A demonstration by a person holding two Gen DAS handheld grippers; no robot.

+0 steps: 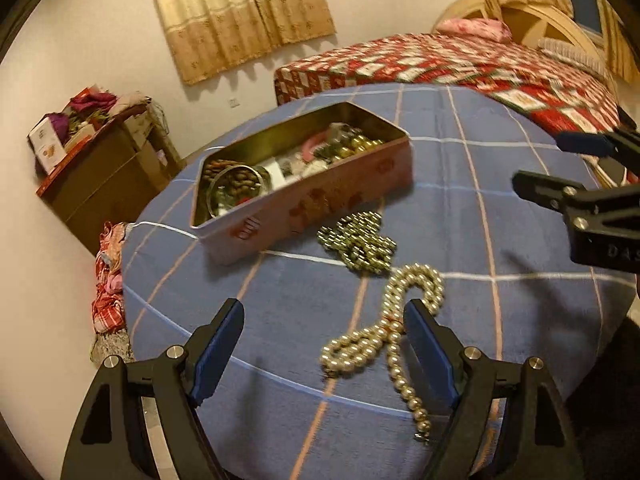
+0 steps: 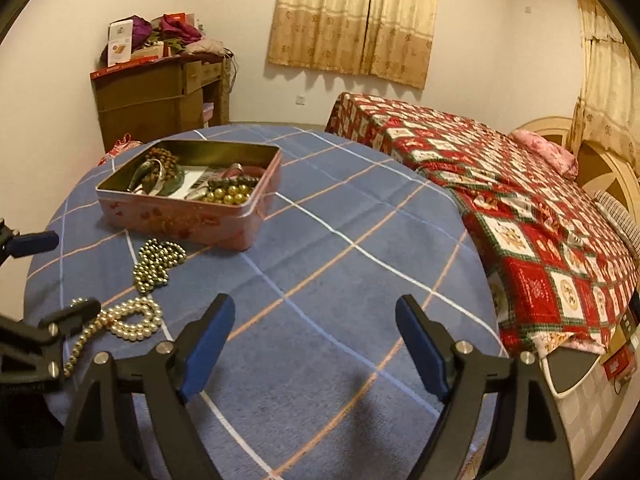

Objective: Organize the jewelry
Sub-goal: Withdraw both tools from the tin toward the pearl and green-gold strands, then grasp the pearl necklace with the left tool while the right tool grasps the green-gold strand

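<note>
Pearl necklace (image 1: 394, 320) clasp visible, probably, left view only.

On the table (image 1: 520, 240), in the left wrist view, the tin (image 1: 304, 184) holding jewelry lies toward 11 o'clock. The dark bead necklace (image 1: 360, 244) lies just before the tin, and the pearl necklace (image 1: 392, 328) just before that, toward 6 o'clock. The bed (image 1: 460, 68) stands behind the table at 1 o'clock, the cabinet (image 1: 108, 172) at 9 o'clock.
</note>
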